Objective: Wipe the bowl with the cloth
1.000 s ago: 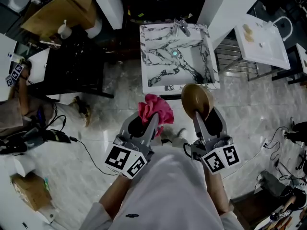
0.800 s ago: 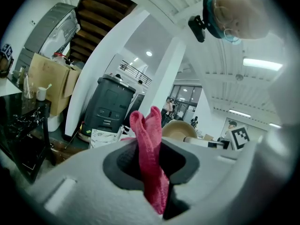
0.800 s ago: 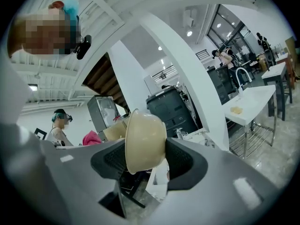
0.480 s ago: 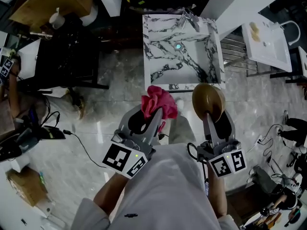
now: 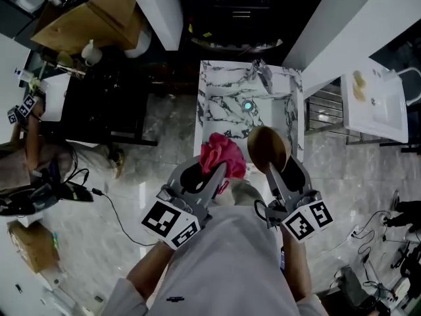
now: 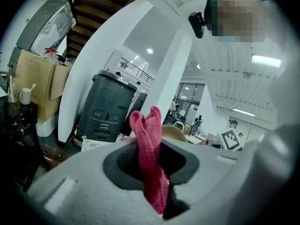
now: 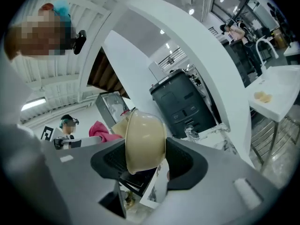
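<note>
left gripper view showed the jaws of the left gripper [image 6: 151, 149] closed tight on a pink cloth [image 6: 149, 130]. A bunched fold of it stood up above the jaw tips. right gripper view showed the right gripper [image 7: 145, 165] clamped on the rim of a tan bowl [image 7: 143, 142]. The bowl stood on edge above the jaws, its rounded outside towards the right and its mouth turned to the cloth's side.

in the head view both tools were held low in front of the person's body, side by side. Their jaws pointed forward and their marker cubes sat nearest the chest, with the forearms bent in under them. The left one angled a little inward. cloth and bowl hung just beside each other over the near edge of a marbled sink [image 5: 212, 110]; whether they touched could not be told.

only the head view showed that sink, its tap [image 5: 262, 74], a white basin [image 5: 375, 104] off to the right and a cardboard box [image 5: 92, 15] at the upper left. only the two gripper views showed, from low down, a tall black machine [image 6: 105, 109] standing beyond the jaws.
</note>
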Demonstrator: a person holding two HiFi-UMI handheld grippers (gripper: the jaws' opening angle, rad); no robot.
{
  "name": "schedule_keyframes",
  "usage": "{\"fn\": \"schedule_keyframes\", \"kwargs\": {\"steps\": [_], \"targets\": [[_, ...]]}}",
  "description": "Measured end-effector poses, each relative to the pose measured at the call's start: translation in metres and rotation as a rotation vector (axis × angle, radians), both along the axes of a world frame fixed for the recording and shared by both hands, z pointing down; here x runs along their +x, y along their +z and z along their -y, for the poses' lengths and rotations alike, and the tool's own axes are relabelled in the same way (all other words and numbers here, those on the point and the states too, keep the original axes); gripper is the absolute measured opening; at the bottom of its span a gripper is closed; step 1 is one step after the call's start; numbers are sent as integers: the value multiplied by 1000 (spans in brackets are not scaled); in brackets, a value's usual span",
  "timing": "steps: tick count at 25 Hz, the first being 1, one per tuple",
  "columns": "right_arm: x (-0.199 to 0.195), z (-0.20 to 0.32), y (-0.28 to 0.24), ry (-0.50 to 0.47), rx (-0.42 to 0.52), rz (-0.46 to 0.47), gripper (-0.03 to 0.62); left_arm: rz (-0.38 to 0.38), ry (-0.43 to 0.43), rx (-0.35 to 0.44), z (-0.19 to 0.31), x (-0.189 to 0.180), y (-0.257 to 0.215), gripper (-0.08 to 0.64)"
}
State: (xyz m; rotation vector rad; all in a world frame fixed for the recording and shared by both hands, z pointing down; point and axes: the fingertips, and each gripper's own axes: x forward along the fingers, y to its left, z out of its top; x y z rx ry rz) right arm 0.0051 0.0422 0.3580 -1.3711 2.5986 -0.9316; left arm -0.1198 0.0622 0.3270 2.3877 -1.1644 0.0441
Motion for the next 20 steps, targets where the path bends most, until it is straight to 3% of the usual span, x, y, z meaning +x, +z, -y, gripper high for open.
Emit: {"fn": "schedule_keyframes", "kwargs": {"steps": [11, 20], "targets": [[17, 59, 9, -281, -39, 127, 241, 18, 50, -18, 76, 83, 1, 81], [11, 69, 7, -432, 19, 111, 241, -14, 86, -103, 104, 113, 13, 82]]}}
